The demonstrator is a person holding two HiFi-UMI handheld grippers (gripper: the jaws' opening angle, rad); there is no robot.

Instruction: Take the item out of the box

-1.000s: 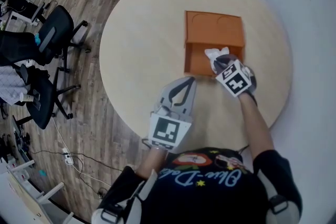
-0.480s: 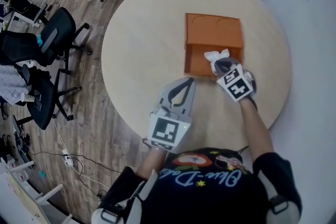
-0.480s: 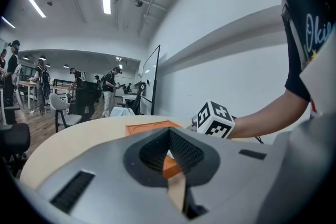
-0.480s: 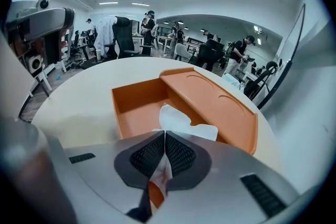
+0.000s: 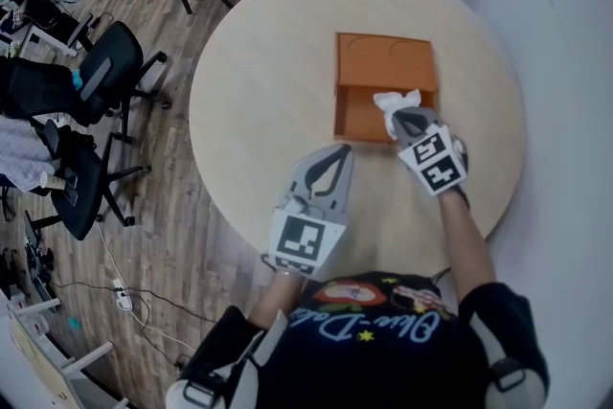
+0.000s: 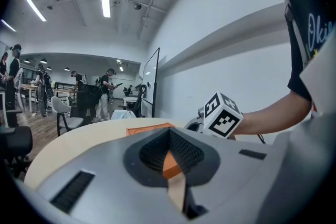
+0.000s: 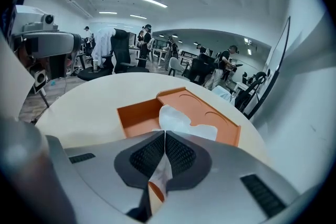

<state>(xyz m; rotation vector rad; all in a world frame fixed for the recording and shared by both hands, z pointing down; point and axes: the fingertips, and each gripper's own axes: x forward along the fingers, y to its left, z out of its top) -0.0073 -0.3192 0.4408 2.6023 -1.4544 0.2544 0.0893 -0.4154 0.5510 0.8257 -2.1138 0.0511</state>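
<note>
Your right gripper (image 5: 403, 120), jaws apart a second earlier, had clamped on the white item (image 5: 393, 100) still lying in the orange box's (image 5: 383, 62) 5 o'clock corner, so lifting out could follow; your left gripper (image 5: 337, 156) idled at the box's 7 o'clock, jaws together, empty.

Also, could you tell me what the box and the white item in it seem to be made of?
Box: matte orange, smooth, with round recesses moulded in its top; probably plastic, possibly pressed card. Item: thin, white, crumpled and slightly see-through; tissue or soft film, unclear which.
</note>
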